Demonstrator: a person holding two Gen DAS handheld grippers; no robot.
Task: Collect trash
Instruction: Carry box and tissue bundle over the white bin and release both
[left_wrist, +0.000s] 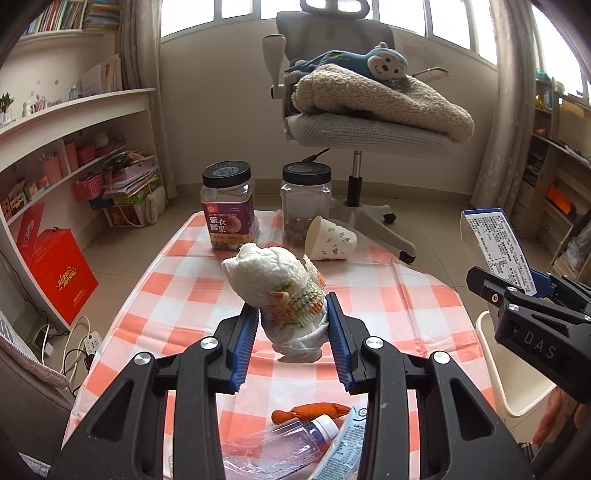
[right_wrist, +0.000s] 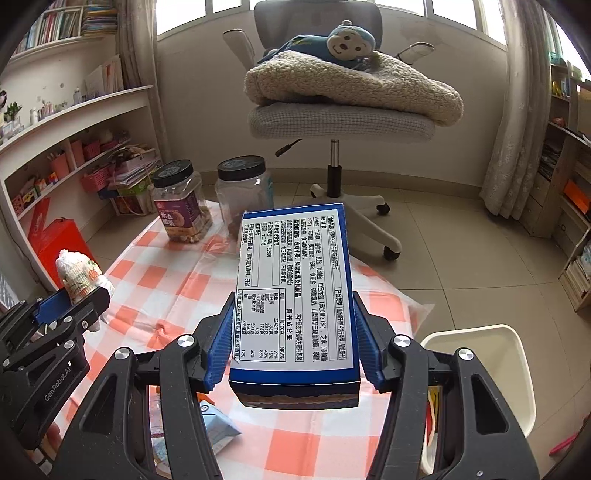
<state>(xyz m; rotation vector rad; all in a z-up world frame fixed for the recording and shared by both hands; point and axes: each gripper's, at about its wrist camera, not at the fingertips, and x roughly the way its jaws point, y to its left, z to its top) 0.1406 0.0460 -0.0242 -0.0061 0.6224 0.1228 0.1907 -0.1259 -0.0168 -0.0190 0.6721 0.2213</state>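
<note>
My left gripper is shut on a crumpled white paper wad with an orange and green print, held above the checked tablecloth. It also shows at the left of the right wrist view. My right gripper is shut on a blue food box with a white label, held above the table; the box also shows in the left wrist view. A white bin stands on the floor to the right of the table. A tipped paper cup, an empty plastic bottle, an orange scrap and a blue wrapper lie on the cloth.
Two black-lidded clear jars stand at the table's far edge. An office chair with a blanket and plush monkey is behind the table. Shelves line the left wall and the right. A red box stands on the floor.
</note>
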